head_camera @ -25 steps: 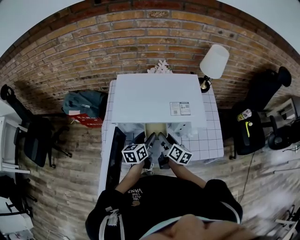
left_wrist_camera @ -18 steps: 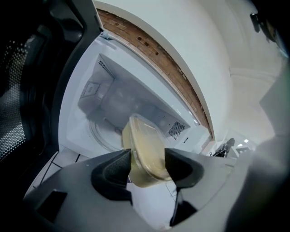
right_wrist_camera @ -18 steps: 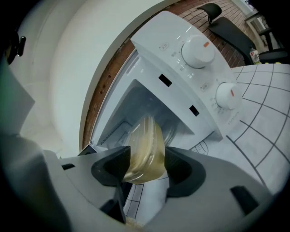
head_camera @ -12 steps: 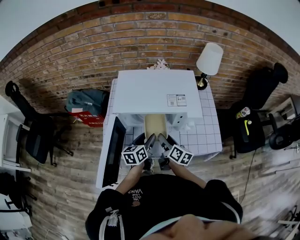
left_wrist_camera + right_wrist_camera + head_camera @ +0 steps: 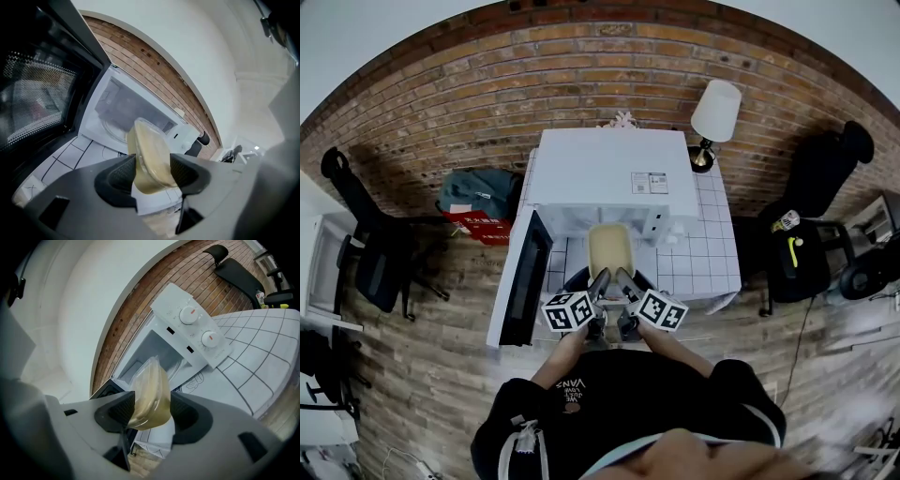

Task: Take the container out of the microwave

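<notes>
A clear lidded container (image 5: 609, 251) with beige contents hangs in front of the white microwave (image 5: 614, 173), outside its cavity and above the tiled table (image 5: 712, 267). The microwave door (image 5: 525, 281) stands swung open to the left. My left gripper (image 5: 598, 283) grips the container's near left edge and my right gripper (image 5: 624, 281) its near right edge. In the left gripper view the container (image 5: 150, 157) sits pinched in the left gripper (image 5: 152, 172), with the empty cavity (image 5: 119, 110) behind. In the right gripper view the right gripper (image 5: 150, 412) pinches the container (image 5: 150, 394) too.
A white-shaded lamp (image 5: 714, 112) stands at the table's back right corner. The microwave's two knobs (image 5: 190, 315) face me on its right panel. A blue bag (image 5: 478, 195) and a red box lie on the floor at left; black chairs (image 5: 820, 178) stand either side.
Both grippers have drawn the container back toward the person, from the mouth of the microwave cavity to over the table in front. The door stays open.
</notes>
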Motion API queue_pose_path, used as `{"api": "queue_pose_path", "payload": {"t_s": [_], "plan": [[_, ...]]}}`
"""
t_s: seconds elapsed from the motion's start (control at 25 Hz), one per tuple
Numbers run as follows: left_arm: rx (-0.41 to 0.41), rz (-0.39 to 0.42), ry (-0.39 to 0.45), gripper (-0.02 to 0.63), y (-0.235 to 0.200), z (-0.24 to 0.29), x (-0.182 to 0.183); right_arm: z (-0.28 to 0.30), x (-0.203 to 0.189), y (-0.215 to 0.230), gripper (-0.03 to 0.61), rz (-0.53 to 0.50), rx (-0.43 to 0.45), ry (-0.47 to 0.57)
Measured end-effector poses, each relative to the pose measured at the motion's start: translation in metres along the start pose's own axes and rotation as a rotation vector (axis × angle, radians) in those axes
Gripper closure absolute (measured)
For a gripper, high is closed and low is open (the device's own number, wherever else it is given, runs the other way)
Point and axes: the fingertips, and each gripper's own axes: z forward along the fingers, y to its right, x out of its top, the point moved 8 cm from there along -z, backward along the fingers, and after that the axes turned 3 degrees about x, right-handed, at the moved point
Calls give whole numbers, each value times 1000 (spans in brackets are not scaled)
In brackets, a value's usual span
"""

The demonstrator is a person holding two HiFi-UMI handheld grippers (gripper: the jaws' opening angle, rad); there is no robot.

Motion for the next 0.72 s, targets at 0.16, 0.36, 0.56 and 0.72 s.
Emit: {"api": "queue_pose_path", "payload": {"t_s": [0.16,0.36,0.56,0.72], "plan": [[16,-8,15,380,8,-14,-10,-13,-6,-3,347,-5,13,-12],[26,-18,36,382,18,-32,-17,-29,-11,-9,347,-6,30,-18],[12,-6,43,383,25,-40,-19,-41,-13,-14,347,-8,36,-1],[-15,-2,35,385,24,-42,-17,-44,-15,-18,347,-12,26,22]]}}
